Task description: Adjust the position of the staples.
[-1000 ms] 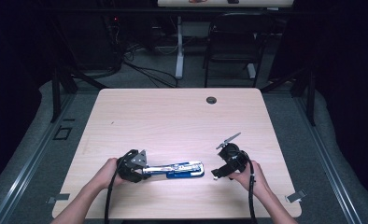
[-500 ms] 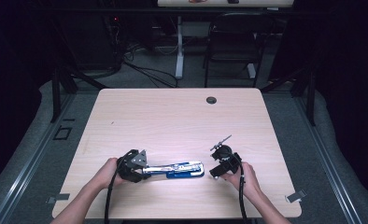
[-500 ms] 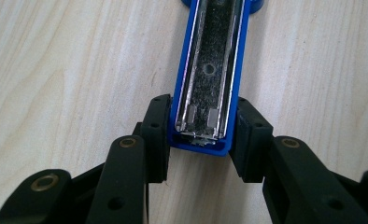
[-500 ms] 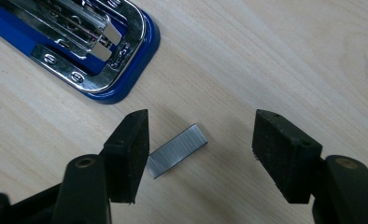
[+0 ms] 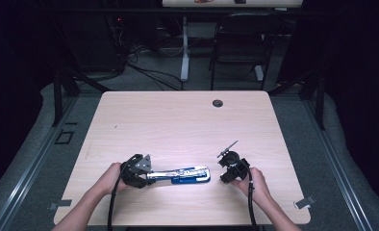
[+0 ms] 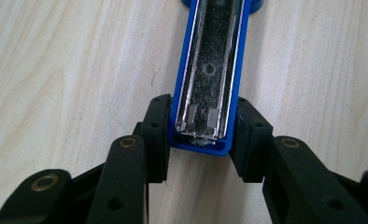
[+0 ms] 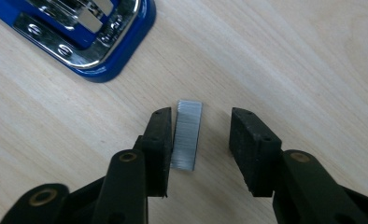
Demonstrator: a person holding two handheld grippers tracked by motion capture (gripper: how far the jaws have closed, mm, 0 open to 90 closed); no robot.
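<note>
Below, left gripper (image 6: 198, 135) clamping stapler (image 6: 210, 74), right gripper (image 7: 198, 140) spread

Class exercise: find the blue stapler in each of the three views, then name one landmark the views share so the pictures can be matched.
High view: the blue stapler lies opened out, low centre, between the two grippers.
Left gripper view: top centre, its near end clamped between the jaws.
Right gripper view: top left corner, beyond the staple strip.
Shared landmark: the pale wooden table.
</note>
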